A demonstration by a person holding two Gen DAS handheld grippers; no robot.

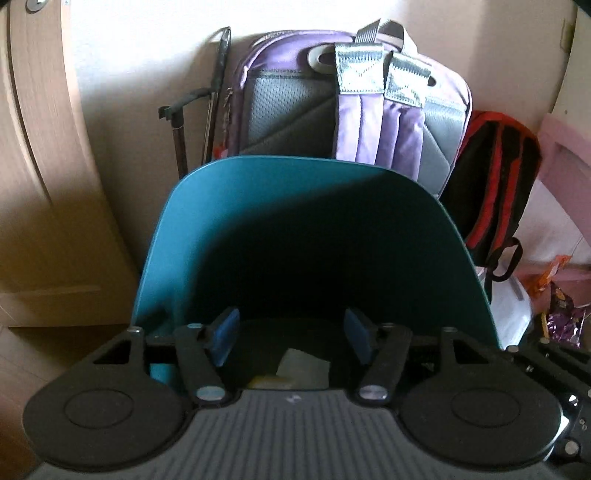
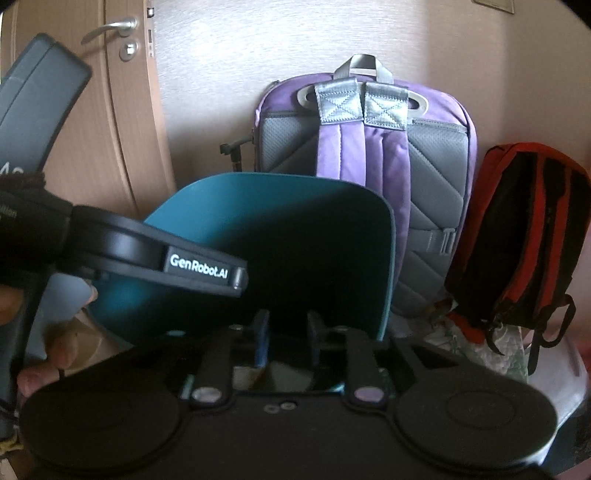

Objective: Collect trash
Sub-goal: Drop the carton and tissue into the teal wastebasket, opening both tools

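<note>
I hold my left hand-held gripper (image 1: 290,338) over the teal bin (image 1: 221,229), its blue pads spread apart and empty, so whatever I carry can fall onto the pale scraps (image 1: 303,367) lying inside. My right hand-held gripper (image 2: 286,339) hovers at the bin's near rim, pads parted narrowly, apparently empty. A purple backpack (image 1: 376,136) leans against the far wall.

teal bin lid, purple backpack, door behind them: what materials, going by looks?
Teal bin lid: likely moulded plastic, smooth semi-matte skin, thin even rim, soft sheen where light hits.
Purple backpack: woven synthetic fabric, grey mesh-padded back panel, silvery webbing with stitched crosses.
Door: wood-grain finish, possibly laminate or veneer; cannot tell which. Its handle looks brushed metal.
</note>
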